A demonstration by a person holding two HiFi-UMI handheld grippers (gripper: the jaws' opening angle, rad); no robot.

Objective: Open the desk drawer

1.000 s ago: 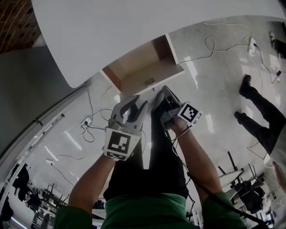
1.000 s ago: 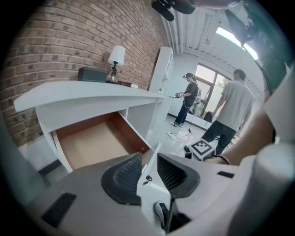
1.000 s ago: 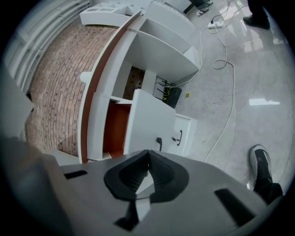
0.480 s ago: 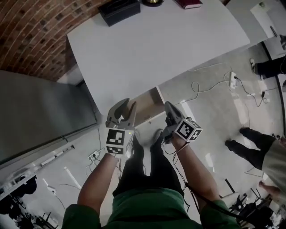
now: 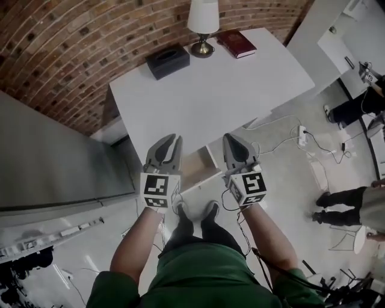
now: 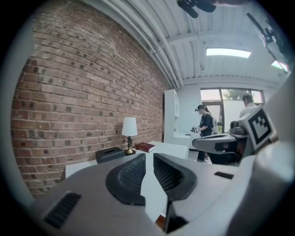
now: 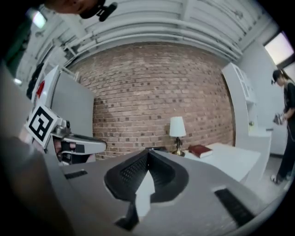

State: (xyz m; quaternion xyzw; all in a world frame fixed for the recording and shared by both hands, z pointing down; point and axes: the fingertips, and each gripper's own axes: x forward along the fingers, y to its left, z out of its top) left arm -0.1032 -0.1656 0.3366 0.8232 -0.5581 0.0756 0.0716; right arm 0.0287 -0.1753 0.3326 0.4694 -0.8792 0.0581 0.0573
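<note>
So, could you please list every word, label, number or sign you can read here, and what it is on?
No text can be read.
Red book: cover too small to read.
Black box: no label visible.
Left gripper and right gripper: cubes bear only black-and-white square markers, no letters.

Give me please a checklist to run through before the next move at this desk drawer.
1. Drawer open: ok, its wooden inside shows below the desk edge.
2. Left tool empty: ok, jaws slightly apart, nothing between.
3. Right tool empty: ok, jaws together.
4. Tools clear of the drawer: ok, both held above it.
5. Lamp and book away from the near edge: ok.
6. Drawer contents: cannot tell.
</note>
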